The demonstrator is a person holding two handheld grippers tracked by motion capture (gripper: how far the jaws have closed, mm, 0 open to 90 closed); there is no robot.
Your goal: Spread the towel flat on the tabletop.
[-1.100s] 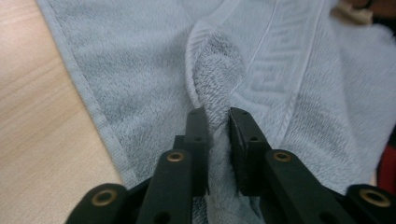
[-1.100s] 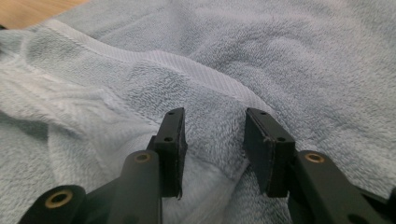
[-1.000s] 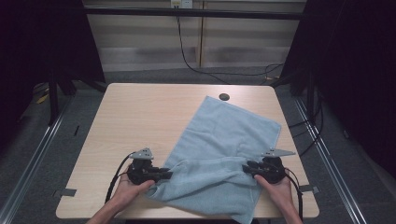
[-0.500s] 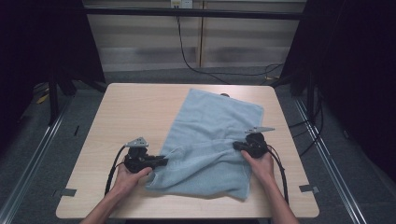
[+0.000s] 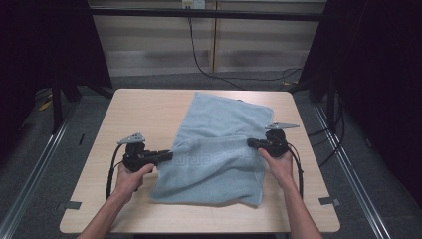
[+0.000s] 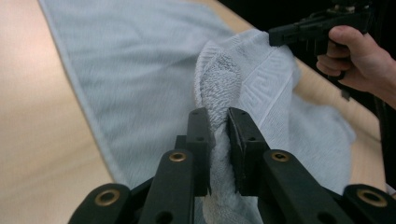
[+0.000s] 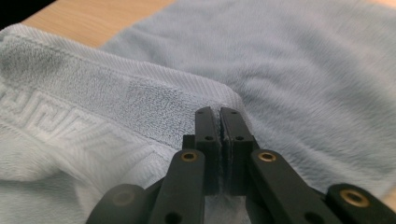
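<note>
Towel: the light blue towel point(image 5: 219, 149) lies in the middle of the desk point(image 5: 134, 109). Its near end is lifted and is being folded over toward the far end.
Lifted edge: the edge with the square pattern is held up between the two grippers. It sags a little in the middle.
Left gripper: the left gripper point(image 5: 164, 156) has its jaws clamped on a thick bunch of towel at the left corner point(image 6: 219, 116).
Right gripper: the right gripper point(image 5: 251, 143) has its jaws squeezed together on a thin bit of the right corner point(image 7: 219, 116). They have just been closing on it.
Step now: I think this is the fold, bringing the near edge over to the far edge.
How to do it well: keep both corners at the same height. Pull them gently apart so the edge stays flat. Move both hands together. Lay the edge right on top of the far edge, then let go.
Watch out: the right grip is thin, so the corner could slip out.
</note>
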